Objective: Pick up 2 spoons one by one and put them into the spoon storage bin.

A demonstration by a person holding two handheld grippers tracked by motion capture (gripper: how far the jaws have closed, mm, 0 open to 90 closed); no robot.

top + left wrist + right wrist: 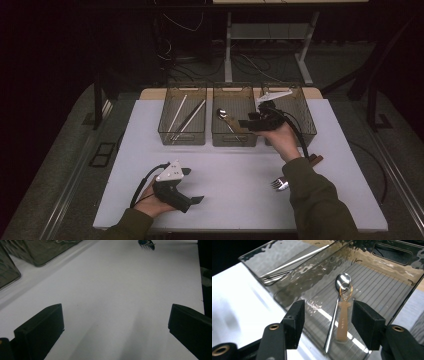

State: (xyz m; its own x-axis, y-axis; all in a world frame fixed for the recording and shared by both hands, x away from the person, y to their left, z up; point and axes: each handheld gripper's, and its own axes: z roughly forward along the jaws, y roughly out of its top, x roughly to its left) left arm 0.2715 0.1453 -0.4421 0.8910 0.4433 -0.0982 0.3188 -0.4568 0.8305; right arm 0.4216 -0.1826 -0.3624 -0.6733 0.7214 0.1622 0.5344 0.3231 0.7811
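Three wire-mesh bins stand in a row at the back of the white table. My right gripper point(245, 124) point(328, 325) hovers open at the near edge of the middle bin point(234, 138), with nothing pressed between its pads. On that bin's floor lie a metal spoon point(221, 113) point(343, 280) and a flat tan-handled utensil with a wire loop point(342, 323). My left gripper point(193, 185) point(115, 325) rests low at the table's front left, jaws wide open over bare tabletop. A metal fork point(280, 184) point(147, 243) lies at the front right, beside the right sleeve.
The left bin point(182, 137) holds long metal sticks point(185, 117) point(292, 262). The right bin point(306, 120) stands behind the right hand. A brown handle-like object point(316, 159) lies by the right forearm. Dark floor, cables and a desk frame lie beyond the table.
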